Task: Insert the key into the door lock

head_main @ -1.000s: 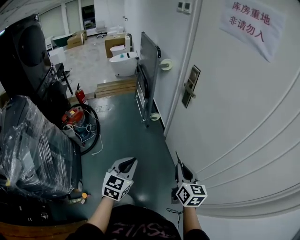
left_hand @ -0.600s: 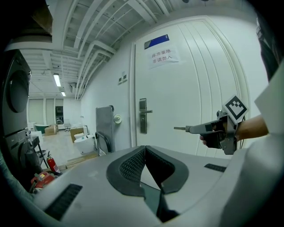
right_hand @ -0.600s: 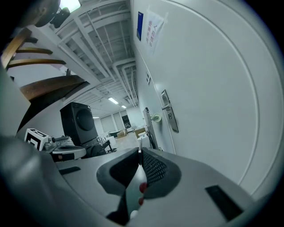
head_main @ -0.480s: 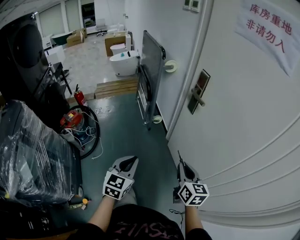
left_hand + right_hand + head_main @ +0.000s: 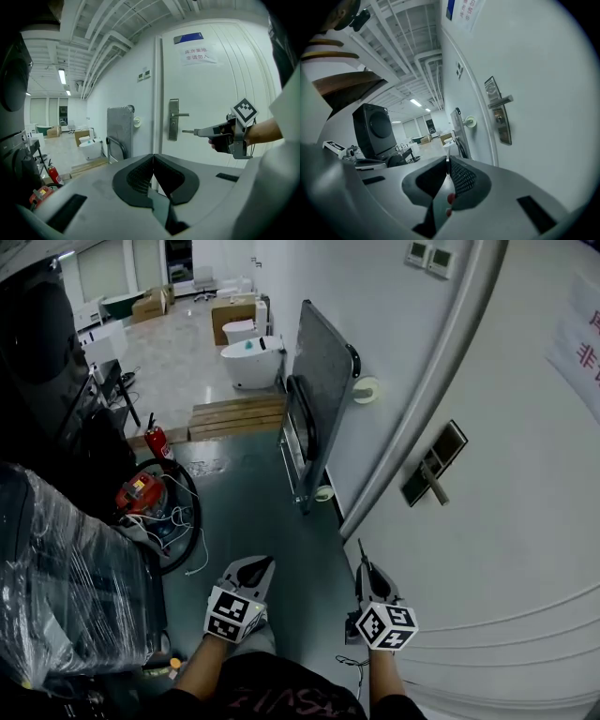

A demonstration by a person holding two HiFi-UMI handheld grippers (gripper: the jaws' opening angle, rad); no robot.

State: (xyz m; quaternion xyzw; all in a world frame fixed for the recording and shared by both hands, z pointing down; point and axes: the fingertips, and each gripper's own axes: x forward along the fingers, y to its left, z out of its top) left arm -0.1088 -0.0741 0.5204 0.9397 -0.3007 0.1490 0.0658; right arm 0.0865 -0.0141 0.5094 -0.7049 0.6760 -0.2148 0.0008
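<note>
The right tool (image 5: 447,163) is clamped on a thin silver metal key (image 5: 187,131), whose blade sticks out past the tips and points toward the white door (image 5: 525,559). In the head view this tool sits at lower centre-right, well apart from the dark rectangular metal lock plate with lever handle (image 5: 433,463) at middle right. The left tool (image 5: 153,161), at lower centre, has its jaws pressed together with nothing between them, above the grey-green floor (image 5: 253,512).
</note>
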